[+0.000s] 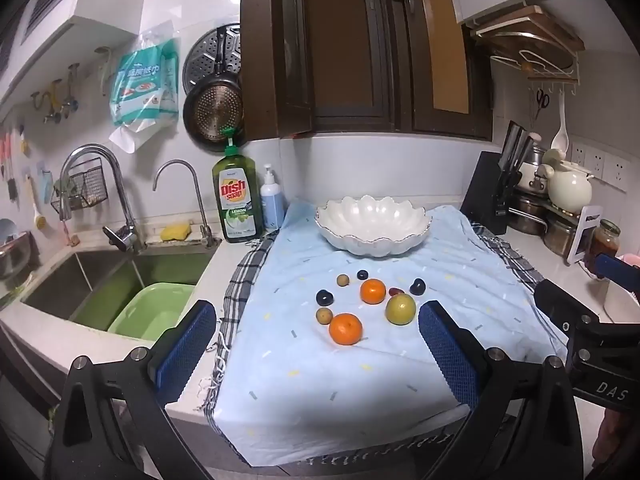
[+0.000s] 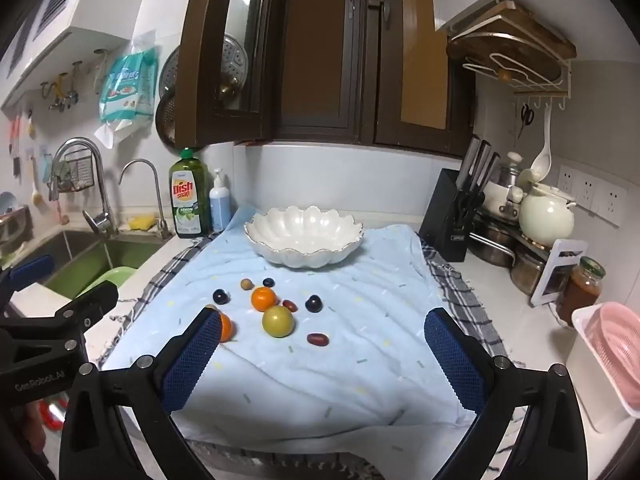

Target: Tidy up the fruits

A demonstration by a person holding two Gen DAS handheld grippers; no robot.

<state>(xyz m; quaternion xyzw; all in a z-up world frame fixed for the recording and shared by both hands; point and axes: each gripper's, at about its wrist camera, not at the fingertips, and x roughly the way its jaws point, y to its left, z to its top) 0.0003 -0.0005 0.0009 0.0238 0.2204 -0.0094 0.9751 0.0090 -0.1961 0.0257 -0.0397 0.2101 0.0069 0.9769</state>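
Observation:
Several fruits lie on a light blue cloth point(image 1: 320, 380): two oranges point(image 1: 345, 329) point(image 1: 373, 291), a green-yellow fruit point(image 1: 400, 309), dark plums point(image 1: 324, 298), small brownish ones and red dates point(image 2: 317, 339). An empty white scalloped bowl point(image 1: 373, 229) point(image 2: 304, 236) stands behind them. My left gripper point(image 1: 316, 344) hangs open in front of the near orange, nothing between its fingers. My right gripper point(image 2: 322, 350) is open too, short of the fruits; its left finger hides part of an orange point(image 2: 225, 328).
A sink point(image 1: 120, 276) with a green basin point(image 1: 152, 308) lies to the left, with a dish soap bottle point(image 1: 237, 196) beside it. A knife block point(image 2: 452, 216), pots, a jar point(image 2: 582, 290) and a pink basket point(image 2: 616, 352) crowd the right side.

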